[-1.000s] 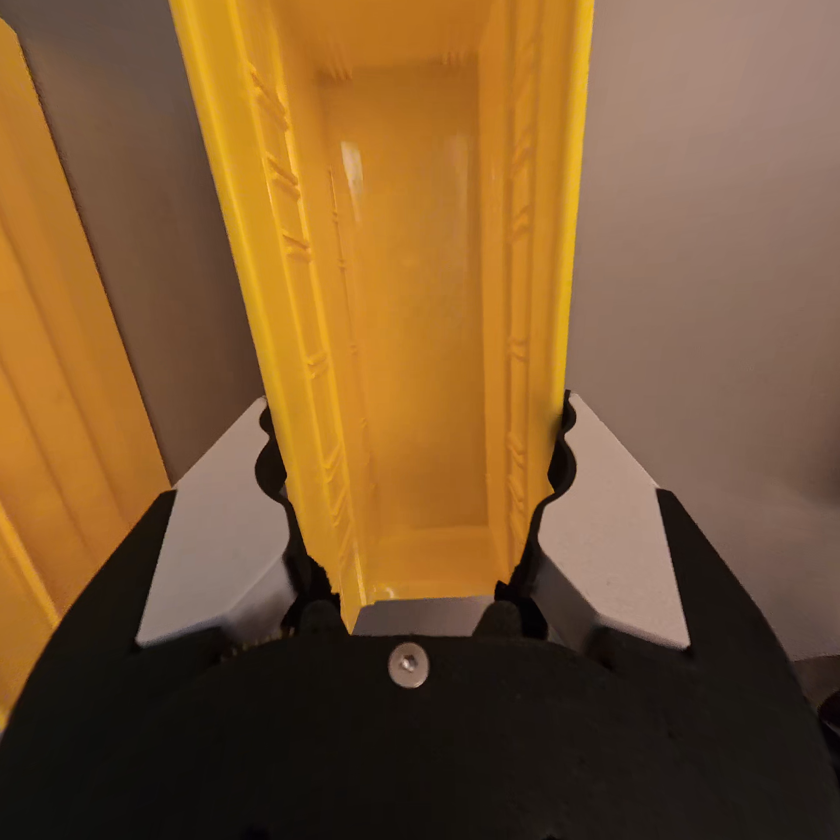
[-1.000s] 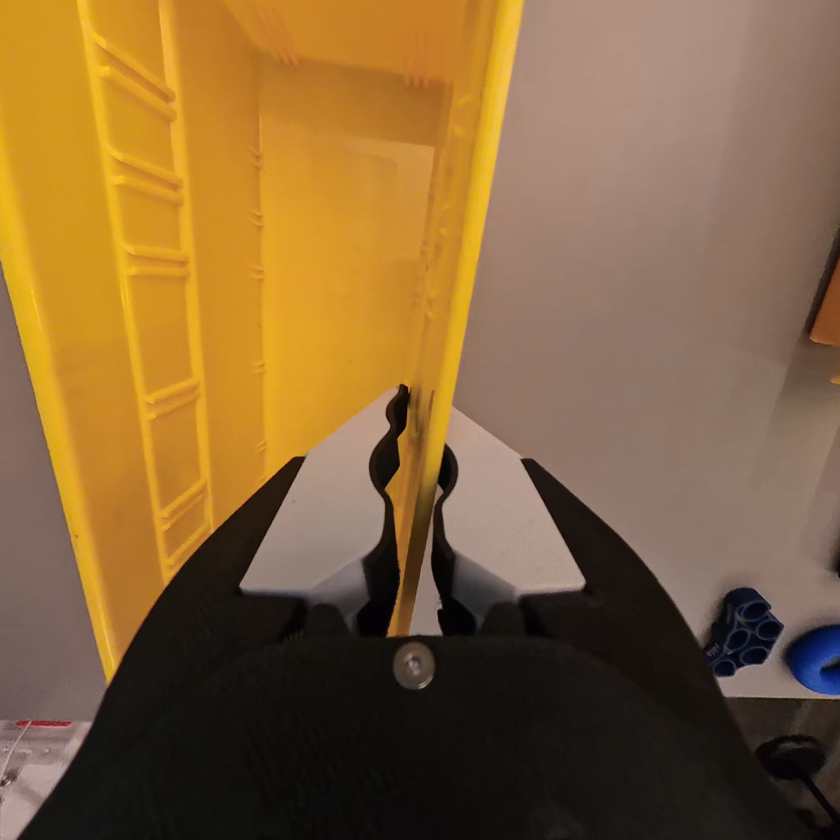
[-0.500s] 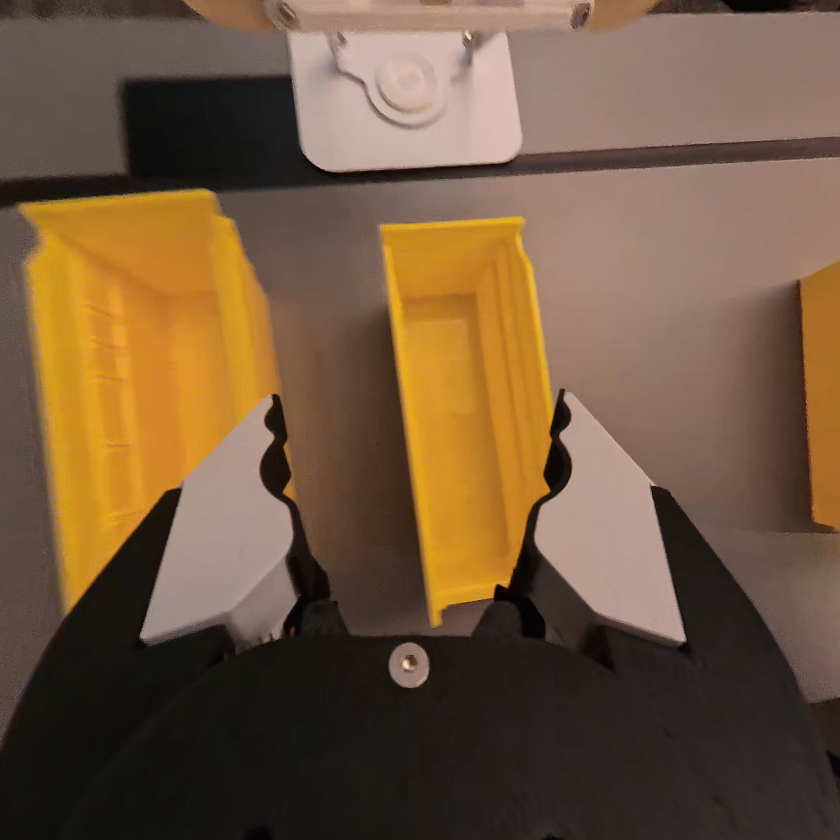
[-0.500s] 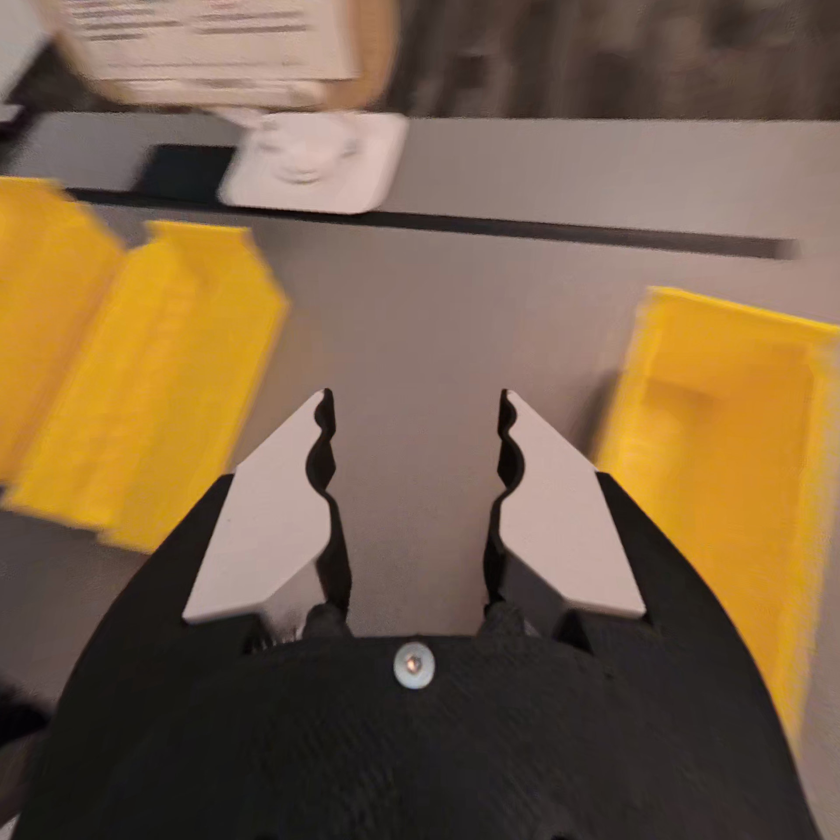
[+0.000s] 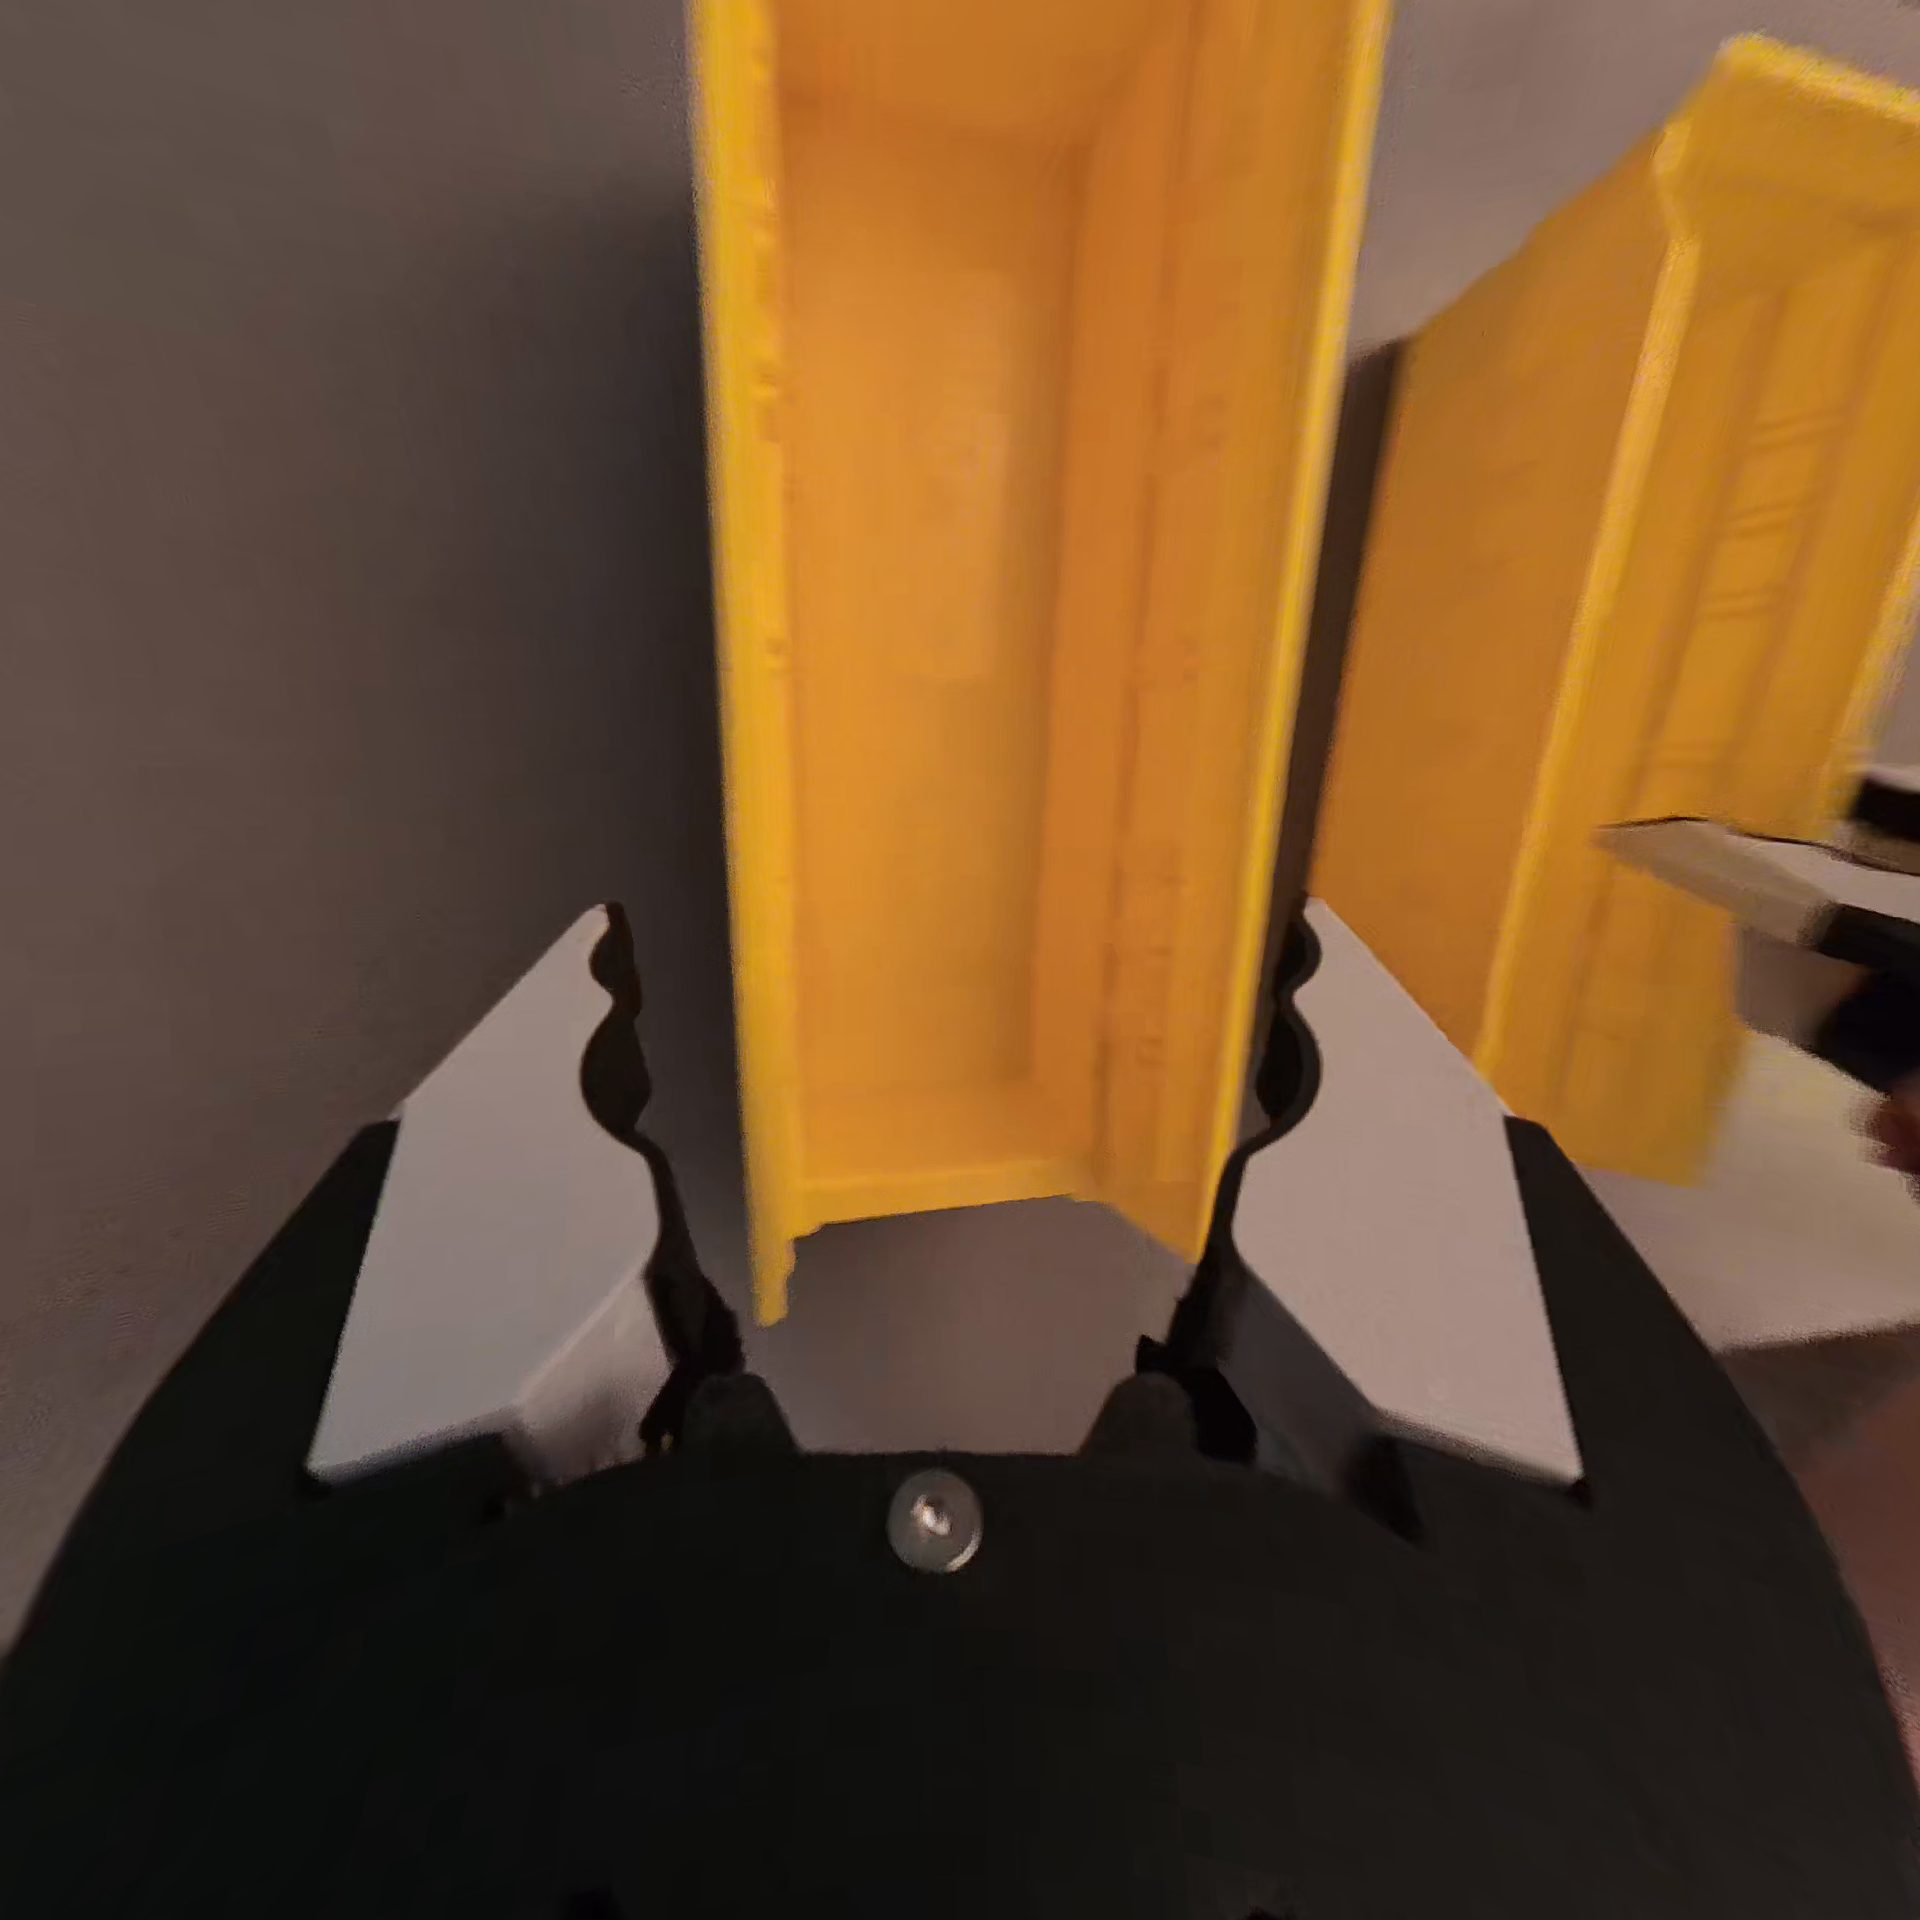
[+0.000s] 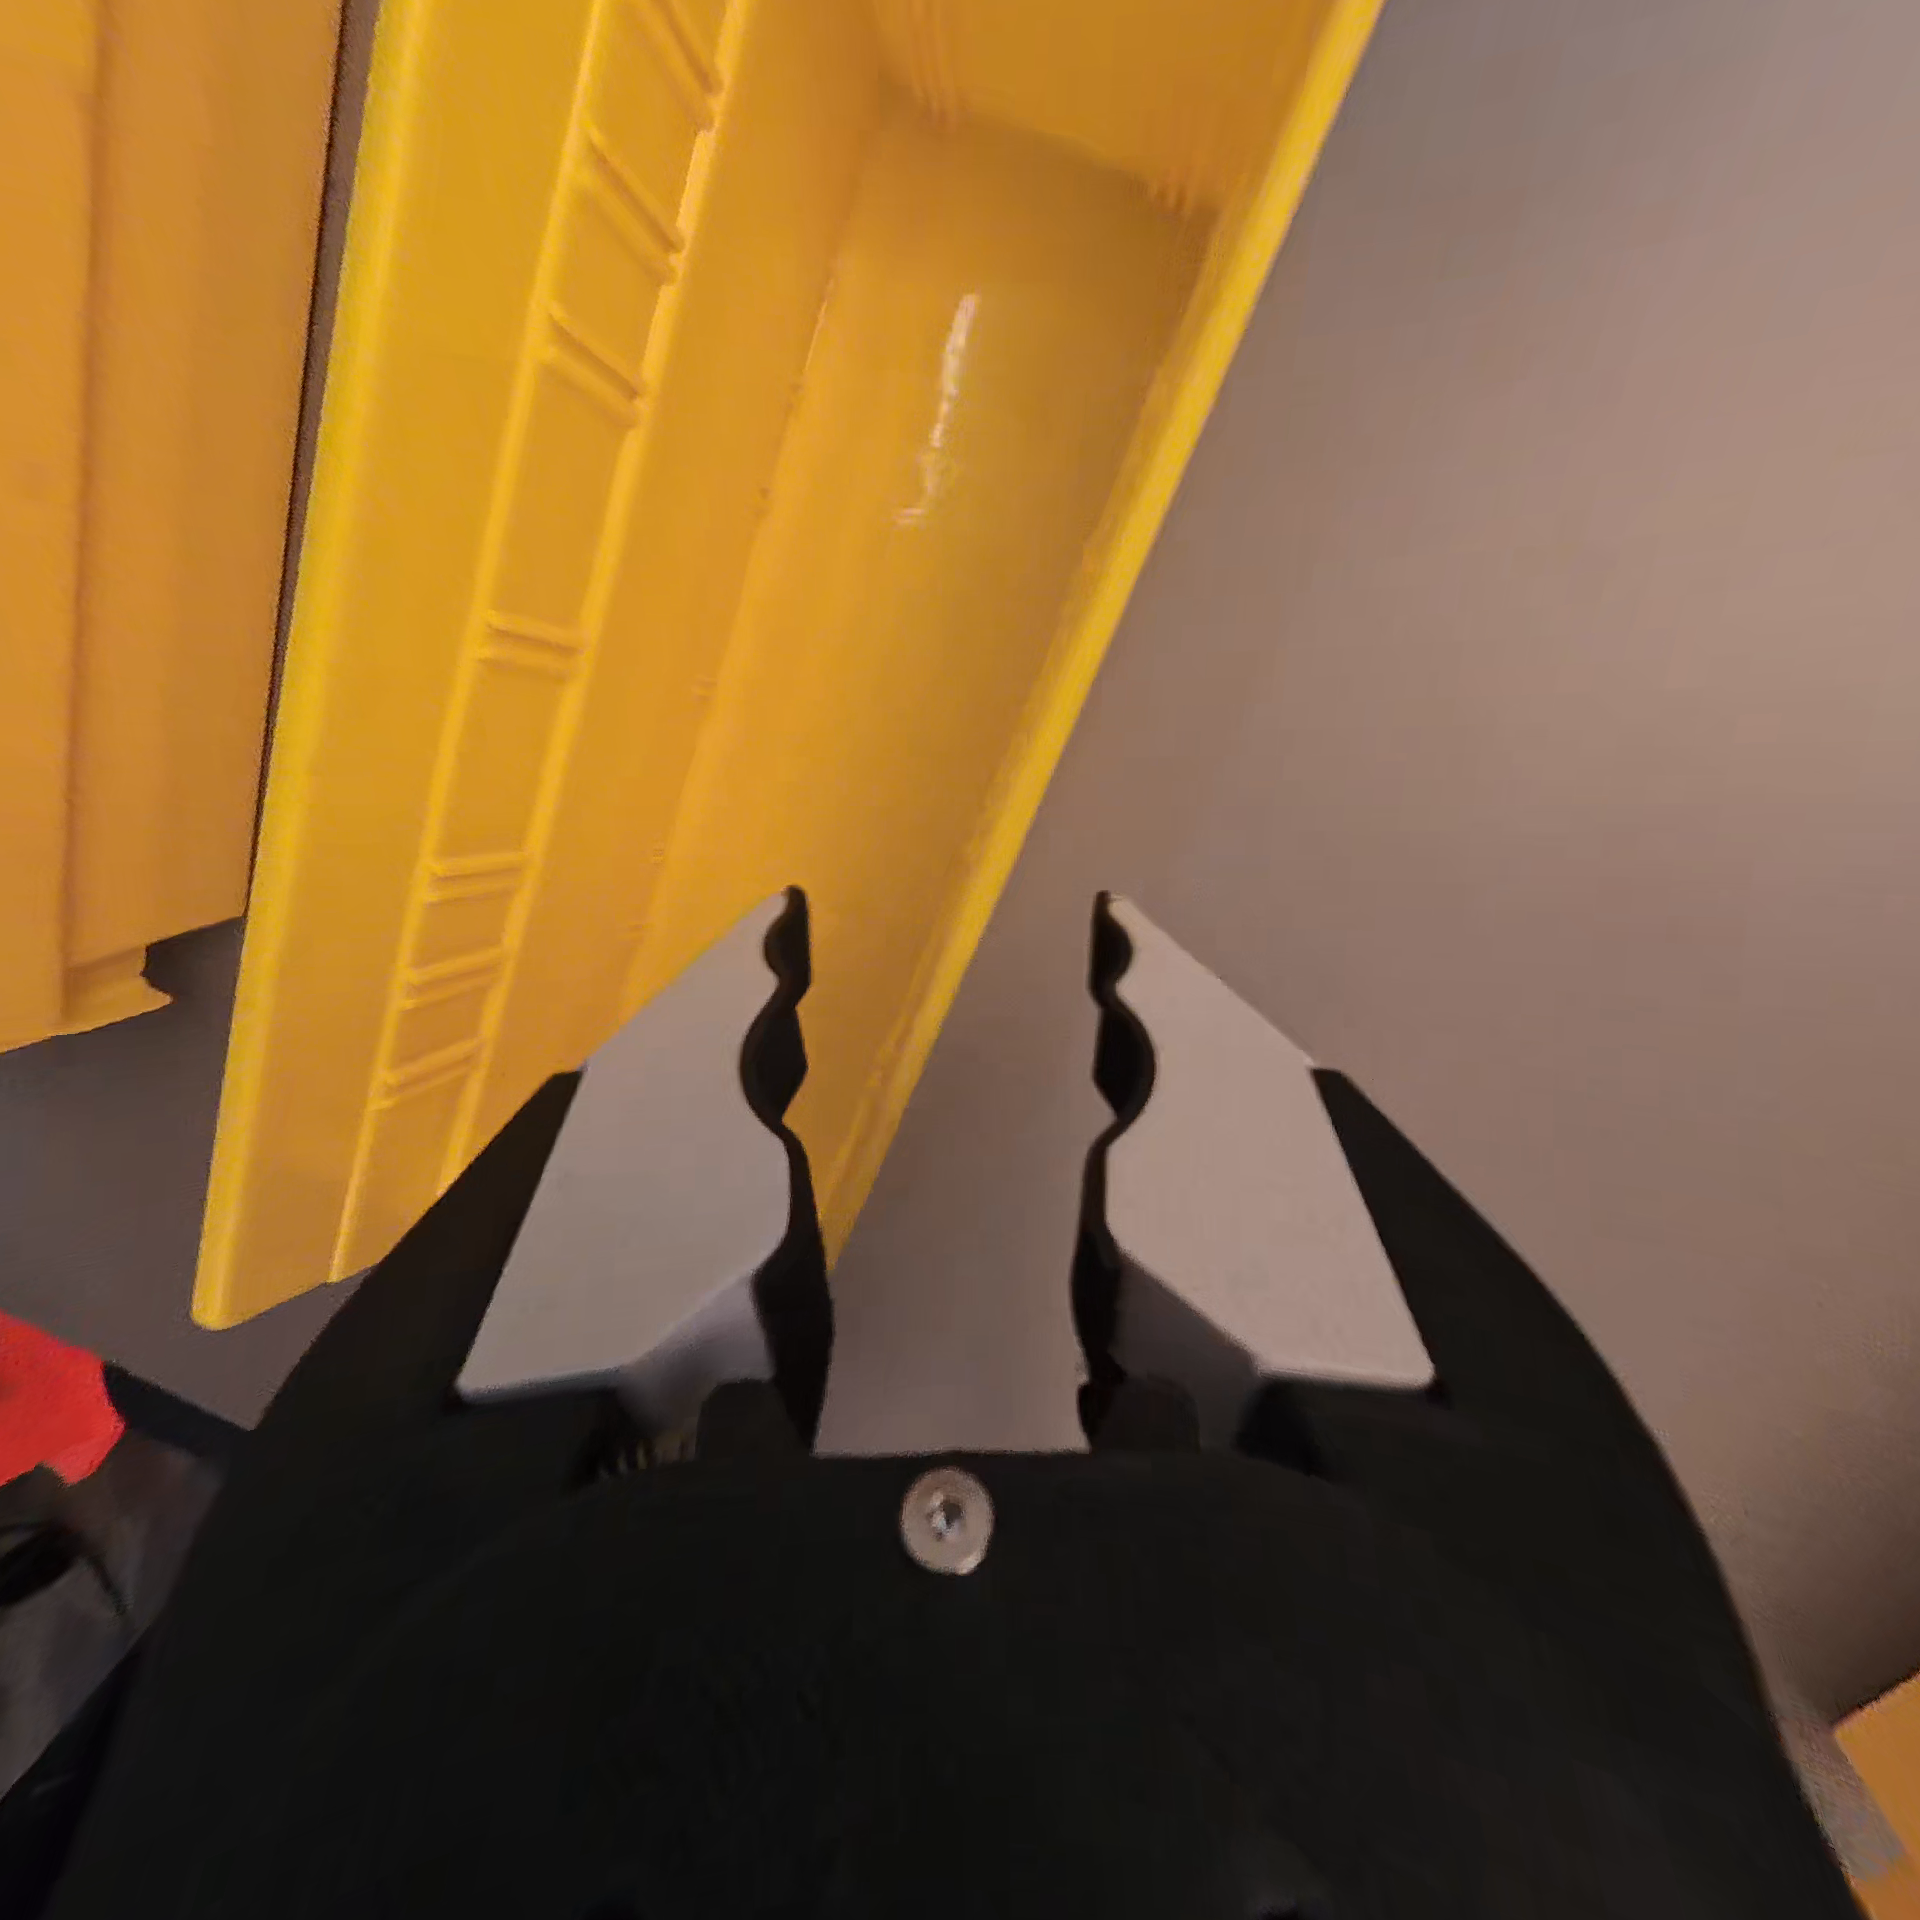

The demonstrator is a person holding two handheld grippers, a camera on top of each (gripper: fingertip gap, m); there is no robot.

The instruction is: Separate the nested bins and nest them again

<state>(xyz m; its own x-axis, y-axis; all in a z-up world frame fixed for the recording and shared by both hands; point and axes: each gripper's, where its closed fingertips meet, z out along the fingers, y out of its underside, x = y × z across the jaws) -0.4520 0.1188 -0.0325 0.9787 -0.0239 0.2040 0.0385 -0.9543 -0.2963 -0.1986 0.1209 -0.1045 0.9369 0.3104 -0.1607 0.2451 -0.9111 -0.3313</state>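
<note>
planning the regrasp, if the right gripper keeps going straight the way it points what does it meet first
Likely the right side wall of the yellow bin, which slants across the line of the open right gripper, past its fingertips. Depth is unclear; it might pass above the rim and meet the grey table.

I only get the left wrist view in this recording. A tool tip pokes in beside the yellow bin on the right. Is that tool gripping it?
Observer: No. The right wrist view shows the right tool open. The bin has its right wall passing between the fingers, clearly apart from the right one.
Operator: Anything else near that bin?
Observer: A red object shows at the frame's left edge, below the bin's near corner.
</note>
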